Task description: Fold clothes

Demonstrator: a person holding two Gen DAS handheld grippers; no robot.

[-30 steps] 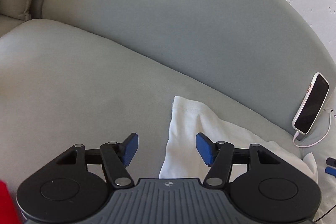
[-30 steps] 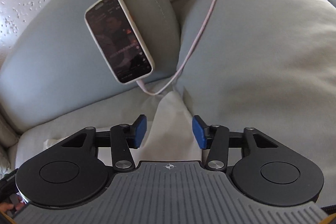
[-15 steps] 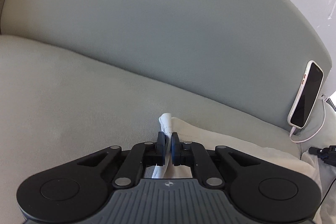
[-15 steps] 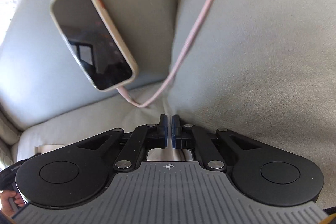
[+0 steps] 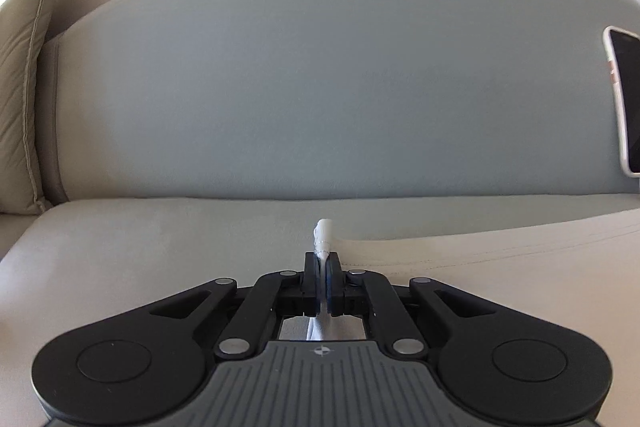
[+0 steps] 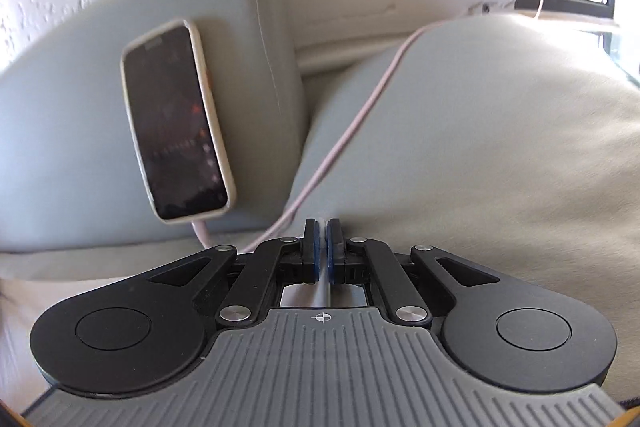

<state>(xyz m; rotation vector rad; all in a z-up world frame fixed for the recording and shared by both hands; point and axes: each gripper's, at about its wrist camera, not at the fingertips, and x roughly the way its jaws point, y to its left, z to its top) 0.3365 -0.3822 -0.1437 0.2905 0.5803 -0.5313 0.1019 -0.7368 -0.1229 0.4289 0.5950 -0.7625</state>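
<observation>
A tan cushion [image 5: 24,87] stands against the sofa's left end, beside the grey-blue backrest [image 5: 340,75]. On the pale seat [image 5: 140,247], the left gripper [image 5: 322,263] has its jaws pressed together on a bunched corner of the white garment [image 5: 500,251], a small tuft of cloth poking up past the pads. From there the garment runs out flat toward the seat's right side, its stitched hem showing as a faint line. At the right end of the backrest a phone [image 6: 176,123] in a pale case leans upright (screen dark, only dim reflections), with a pinkish cable [image 6: 352,131] running from its lower end up over the big cushion [image 6: 500,147] at the sofa's right end. The right gripper [image 6: 322,227] is closed too; a strip of pale cloth shows behind its pads, so it seems to pinch the garment, though little of that is visible.
</observation>
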